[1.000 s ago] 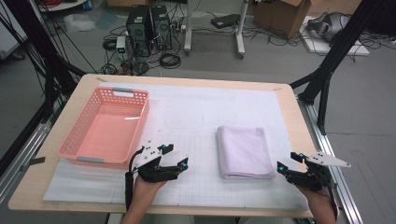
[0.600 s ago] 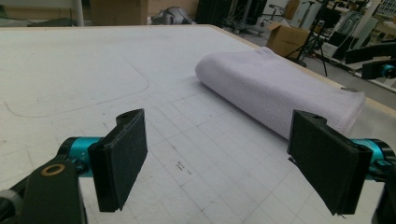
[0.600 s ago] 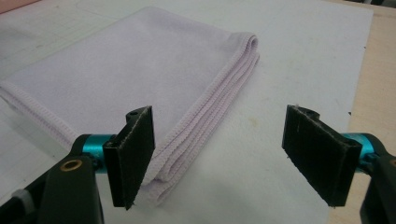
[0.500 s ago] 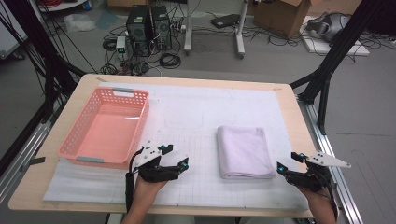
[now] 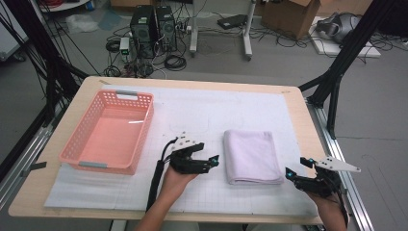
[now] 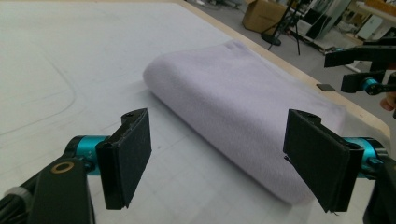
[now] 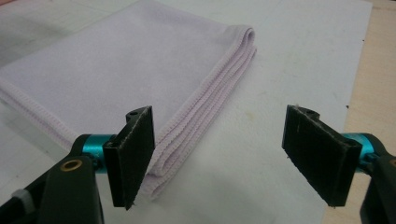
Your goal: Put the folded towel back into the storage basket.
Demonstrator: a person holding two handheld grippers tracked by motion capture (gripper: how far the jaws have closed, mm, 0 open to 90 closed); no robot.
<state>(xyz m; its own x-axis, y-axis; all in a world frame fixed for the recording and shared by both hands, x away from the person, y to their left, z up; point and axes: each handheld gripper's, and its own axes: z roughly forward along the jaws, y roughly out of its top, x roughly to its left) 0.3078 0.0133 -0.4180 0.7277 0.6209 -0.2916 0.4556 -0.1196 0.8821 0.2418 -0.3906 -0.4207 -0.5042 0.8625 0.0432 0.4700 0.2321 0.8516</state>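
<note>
At the bottom of the high view, the left gripper point(image 5: 214, 161) sits left of centre and the right gripper point(image 5: 288, 173) at lower right, each held in a hand rising from the bottom edge. Both have their jaws spread wide with nothing between the pads. In the left gripper view the black pads point(image 6: 130, 156) stand apart in the lower frame, pointed at the rounded folded edge of the lavender towel point(image 6: 243, 112), which lies just beyond them on the white mat point(image 6: 70, 60). In the right gripper view the left pad point(image 7: 135, 151) hangs over the towel's near stitched corner point(image 7: 159, 172). In the high view the folded towel point(image 5: 252, 156) lies flat between the two grippers, right of centre. Farther left, the pink basket point(image 5: 77, 156) rests on the mat, well apart from the towel.
</note>
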